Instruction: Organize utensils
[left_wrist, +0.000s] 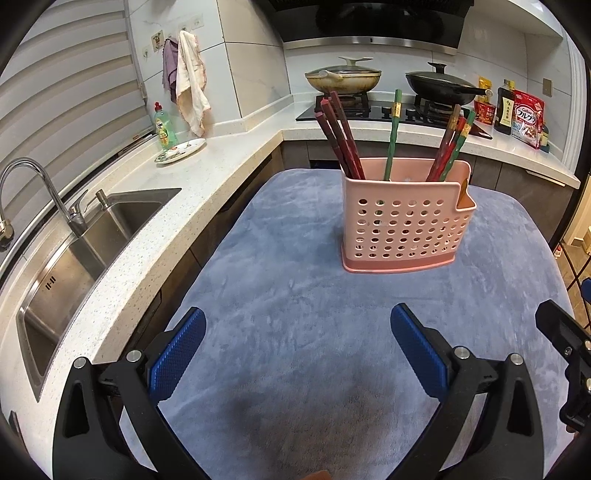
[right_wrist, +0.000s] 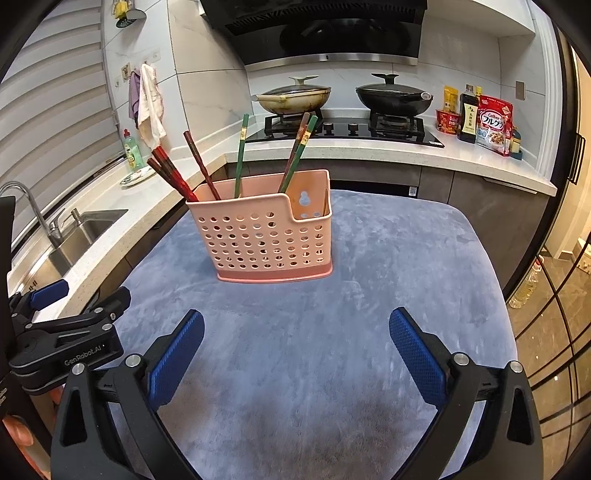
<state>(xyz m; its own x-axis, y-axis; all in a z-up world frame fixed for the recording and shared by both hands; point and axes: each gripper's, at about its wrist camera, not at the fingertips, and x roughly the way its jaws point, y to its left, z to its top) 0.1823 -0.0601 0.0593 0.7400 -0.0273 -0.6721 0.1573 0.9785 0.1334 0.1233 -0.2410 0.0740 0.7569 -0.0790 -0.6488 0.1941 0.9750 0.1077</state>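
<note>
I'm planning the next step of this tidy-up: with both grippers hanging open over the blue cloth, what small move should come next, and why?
Probably none beyond drawing back: the chopsticks all stand in the pink holder, no utensil lies loose on the blue cloth, and the left gripper and right gripper are both open and hold nothing.

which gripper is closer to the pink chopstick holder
Roughly equal, no clear winner. Left gripper sits back and left of the pink holder; right gripper sits back and right, both open over the blue cloth.
</note>
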